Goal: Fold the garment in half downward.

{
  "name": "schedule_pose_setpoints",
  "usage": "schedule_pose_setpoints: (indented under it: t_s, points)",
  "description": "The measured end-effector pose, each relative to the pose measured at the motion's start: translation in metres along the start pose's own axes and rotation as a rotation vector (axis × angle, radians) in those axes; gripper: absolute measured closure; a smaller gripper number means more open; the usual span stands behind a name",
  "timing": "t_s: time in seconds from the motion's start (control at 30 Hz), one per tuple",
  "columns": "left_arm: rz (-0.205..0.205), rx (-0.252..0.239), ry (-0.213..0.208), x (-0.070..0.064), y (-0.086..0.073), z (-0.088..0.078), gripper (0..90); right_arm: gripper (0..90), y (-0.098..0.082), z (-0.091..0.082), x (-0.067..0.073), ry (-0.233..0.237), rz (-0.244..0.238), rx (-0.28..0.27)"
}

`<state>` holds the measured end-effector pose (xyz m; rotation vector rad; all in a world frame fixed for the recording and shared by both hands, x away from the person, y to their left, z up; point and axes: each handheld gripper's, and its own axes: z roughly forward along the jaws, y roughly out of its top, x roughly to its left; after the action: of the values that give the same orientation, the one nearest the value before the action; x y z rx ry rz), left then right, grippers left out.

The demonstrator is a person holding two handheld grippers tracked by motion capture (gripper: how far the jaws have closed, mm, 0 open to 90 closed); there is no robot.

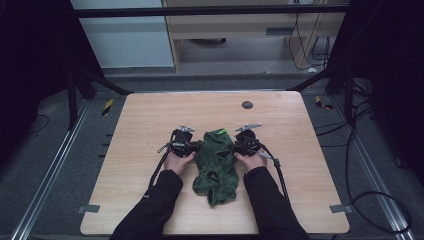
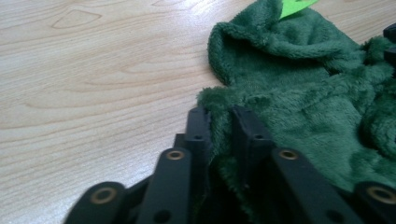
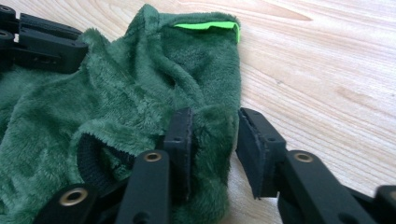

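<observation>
Fleece garment [image 1: 216, 165] lies mid-table; left gripper [image 2: 223, 122] pinches its nine-o'clock edge, right gripper [image 3: 212, 135] straddles its three-o'clock edge, unclamped, for spreading.

A wooden table [image 1: 150, 130] bears a dark round disc [image 1: 247, 105].

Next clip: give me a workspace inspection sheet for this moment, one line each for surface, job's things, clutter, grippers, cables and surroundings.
Surface: light wooden table, dark round spot near far edge.
Job's things: green fleece garment, crumpled at the middle, bright green tag.
Clutter: nothing seen.
Grippers: left gripper pinches the garment's edge; right gripper has fleece between jaws, one pad apart from it.
Cables: gripper cables trail toward the person.
Surroundings: grey floor, dark frame, floor cables.
</observation>
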<state>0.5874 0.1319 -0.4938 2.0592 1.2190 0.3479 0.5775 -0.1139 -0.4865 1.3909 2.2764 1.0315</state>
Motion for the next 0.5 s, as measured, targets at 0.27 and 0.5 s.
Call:
schedule_pose_setpoints:
  t_s: [0.27, 0.5]
  points:
    - [-0.001, 0.012, 0.002, -0.0027, 0.0010, -0.0012, 87.6, 81.5, -0.0009, 0.0030, 0.0022, 0.002, -0.002, 0.021]
    - [-0.007, 0.001, 0.002, -0.0028, 0.0028, -0.0044, 88.9, 85.2, 0.0003, 0.0010, 0.0029, 0.002, -0.006, 0.010]
